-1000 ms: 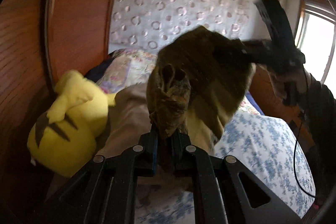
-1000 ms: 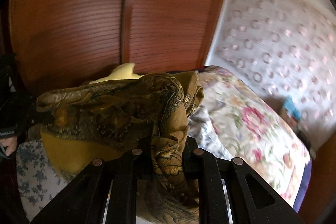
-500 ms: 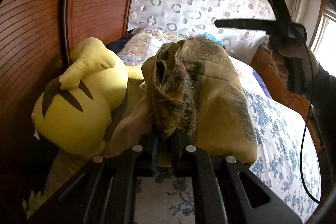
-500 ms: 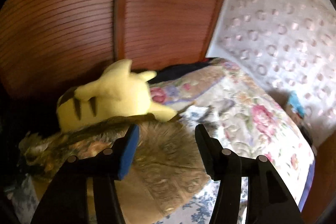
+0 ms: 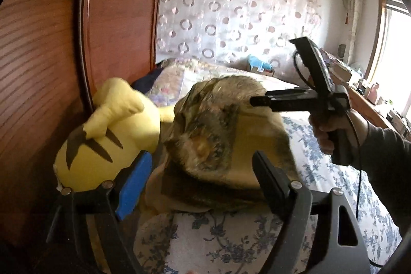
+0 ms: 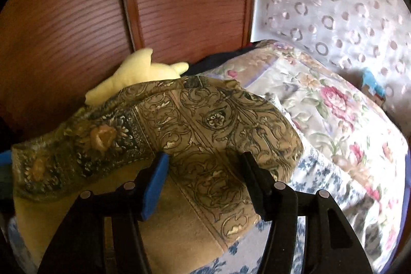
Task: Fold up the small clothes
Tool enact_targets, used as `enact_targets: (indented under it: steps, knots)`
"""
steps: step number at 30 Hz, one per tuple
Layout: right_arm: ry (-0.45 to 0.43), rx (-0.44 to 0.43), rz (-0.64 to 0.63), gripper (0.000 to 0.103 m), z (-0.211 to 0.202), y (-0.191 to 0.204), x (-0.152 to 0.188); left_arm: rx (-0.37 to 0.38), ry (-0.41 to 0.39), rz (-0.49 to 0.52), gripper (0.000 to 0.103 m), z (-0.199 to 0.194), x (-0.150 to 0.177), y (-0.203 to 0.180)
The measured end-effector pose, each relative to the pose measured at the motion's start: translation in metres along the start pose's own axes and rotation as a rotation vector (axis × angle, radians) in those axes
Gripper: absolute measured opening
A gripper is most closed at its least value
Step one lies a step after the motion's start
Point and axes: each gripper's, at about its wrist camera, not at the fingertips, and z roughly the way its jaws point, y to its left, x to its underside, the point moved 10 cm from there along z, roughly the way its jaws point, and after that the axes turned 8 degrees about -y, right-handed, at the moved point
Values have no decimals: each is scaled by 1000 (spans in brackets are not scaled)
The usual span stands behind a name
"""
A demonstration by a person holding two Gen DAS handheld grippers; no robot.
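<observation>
An olive-brown paisley cloth (image 5: pixel 218 135) lies folded in a soft heap on the blue-flowered bed sheet (image 5: pixel 218 243). My left gripper (image 5: pixel 201 156) has its jaws opening wide. The cloth's near edge lies between the fingers, and neither pad presses on it. In the right wrist view the same cloth (image 6: pixel 205 125) spreads under my right gripper (image 6: pixel 204 155), which is open just above it without touching. The left wrist view also shows the right gripper (image 5: pixel 253 101) held in a hand (image 5: pixel 331 125) over the far side of the cloth.
A yellow plush toy (image 5: pixel 108 135) leans against the wooden headboard (image 5: pixel 51 43) just left of the cloth. A flowered quilt (image 6: pixel 321 107) lies beyond it, with a ring-patterned curtain (image 5: pixel 231 17) behind. A cluttered desk (image 5: pixel 372 94) stands by the window at right.
Both grippers let go of the cloth, the right first and then the left. The cloth dropped from mid-air onto the bed, and the right gripper came down over it.
</observation>
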Motion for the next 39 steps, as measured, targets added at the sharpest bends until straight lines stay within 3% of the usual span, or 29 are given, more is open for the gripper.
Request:
enact_targets:
  steps: [11, 22, 34, 39]
  knots:
    - [-131, 111, 51, 62, -116, 29, 71, -15, -24, 112, 82, -17, -6, -61]
    - [-195, 290, 185, 80, -243, 43, 151, 125, -40, 177, 82, -37, 1, -144]
    - [-332, 471, 289, 80, -335, 58, 183, 215, -125, 228, 82, -86, -17, -209]
    - [-389, 518, 303, 80, -352, 65, 190, 186, -141, 236, 82, -95, -23, -217]
